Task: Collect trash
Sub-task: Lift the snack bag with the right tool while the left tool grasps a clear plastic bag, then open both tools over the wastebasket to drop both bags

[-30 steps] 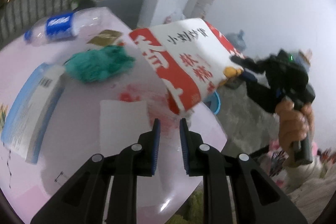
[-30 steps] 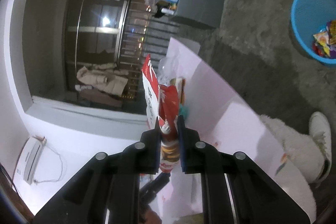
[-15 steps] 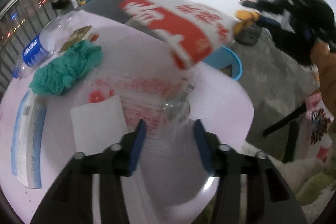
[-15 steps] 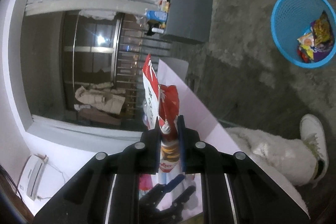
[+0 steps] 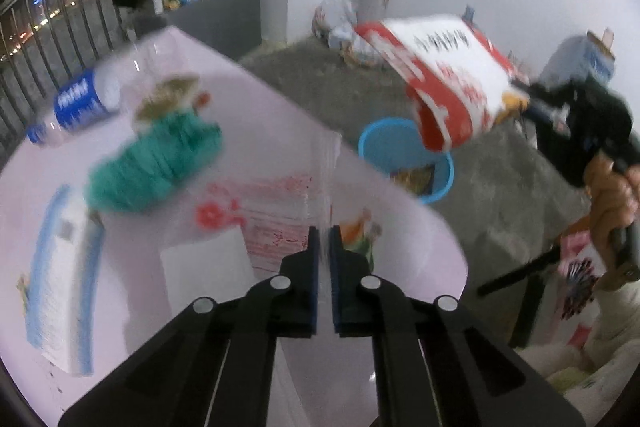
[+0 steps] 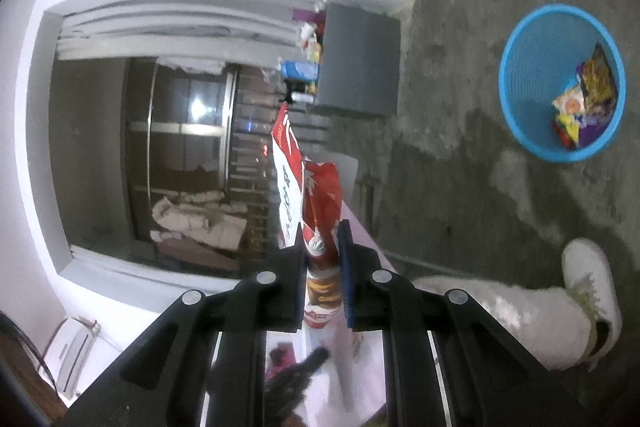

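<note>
My right gripper (image 6: 322, 231) is shut on a red and white snack bag (image 6: 308, 187) and holds it in the air. In the left wrist view the bag (image 5: 444, 79) hangs above the blue bin (image 5: 404, 159) on the floor. The bin (image 6: 560, 83) holds several wrappers. My left gripper (image 5: 324, 239) is shut on a clear plastic bag with red print (image 5: 276, 211) and lifts its edge off the pink table (image 5: 380, 219).
On the table lie a green cloth (image 5: 156, 155), a water bottle (image 5: 76, 103), a white and blue packet (image 5: 60, 279), white paper (image 5: 208, 275) and a brown wrapper (image 5: 168, 95). A grey cabinet (image 5: 216, 15) stands behind. A white shoe (image 6: 592, 291) is on the floor.
My left gripper opened, then shut on the clear plastic bag. My right gripper carried the snack bag off the table to above the blue bin.
</note>
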Motion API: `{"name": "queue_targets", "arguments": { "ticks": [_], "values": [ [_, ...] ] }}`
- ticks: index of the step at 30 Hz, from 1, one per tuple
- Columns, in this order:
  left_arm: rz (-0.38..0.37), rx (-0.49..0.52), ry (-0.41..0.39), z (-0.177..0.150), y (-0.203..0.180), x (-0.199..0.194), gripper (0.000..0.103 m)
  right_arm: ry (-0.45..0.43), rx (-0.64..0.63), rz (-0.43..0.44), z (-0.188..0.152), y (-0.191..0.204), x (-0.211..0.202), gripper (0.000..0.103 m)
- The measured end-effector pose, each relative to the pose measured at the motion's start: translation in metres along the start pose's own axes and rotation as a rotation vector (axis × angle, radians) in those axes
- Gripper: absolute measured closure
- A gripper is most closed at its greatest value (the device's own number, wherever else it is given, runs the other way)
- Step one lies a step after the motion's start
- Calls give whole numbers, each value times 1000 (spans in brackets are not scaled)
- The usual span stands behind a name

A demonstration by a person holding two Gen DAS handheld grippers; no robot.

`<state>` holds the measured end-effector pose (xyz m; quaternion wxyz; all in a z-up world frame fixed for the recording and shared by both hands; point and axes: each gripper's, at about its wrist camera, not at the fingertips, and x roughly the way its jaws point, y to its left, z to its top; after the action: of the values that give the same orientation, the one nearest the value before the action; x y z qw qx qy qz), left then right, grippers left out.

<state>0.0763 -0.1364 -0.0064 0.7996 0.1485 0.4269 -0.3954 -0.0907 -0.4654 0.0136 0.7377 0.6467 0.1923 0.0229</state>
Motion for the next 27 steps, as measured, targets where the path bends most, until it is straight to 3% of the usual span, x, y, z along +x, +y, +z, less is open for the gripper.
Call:
{"name": "queue_targets", "arguments": {
  "ticks": [4, 7, 13, 18, 22, 27],
  "values": [
    [-34, -28, -81, 31, 6, -21, 99, -89, -7, 9, 16, 0, -26, 90],
    [-109, -90, -126, 55, 13, -33, 99, -160, -21, -12, 25, -2, -43, 90],
    [-261, -138, -135, 104, 2, -21, 99, -269, -43, -154, 34, -16, -58, 90],
    [-356, -101, -54, 146, -35, 20, 99, -318, -66, -330, 38, -33, -47, 89],
    [-428, -39, 86, 184, -82, 87, 98, -328, -77, -445, 48, -53, -31, 89],
    [-394, 65, 186, 217, -146, 178, 97, -335, -107, -584, 72, -86, -6, 89]
  ]
}}
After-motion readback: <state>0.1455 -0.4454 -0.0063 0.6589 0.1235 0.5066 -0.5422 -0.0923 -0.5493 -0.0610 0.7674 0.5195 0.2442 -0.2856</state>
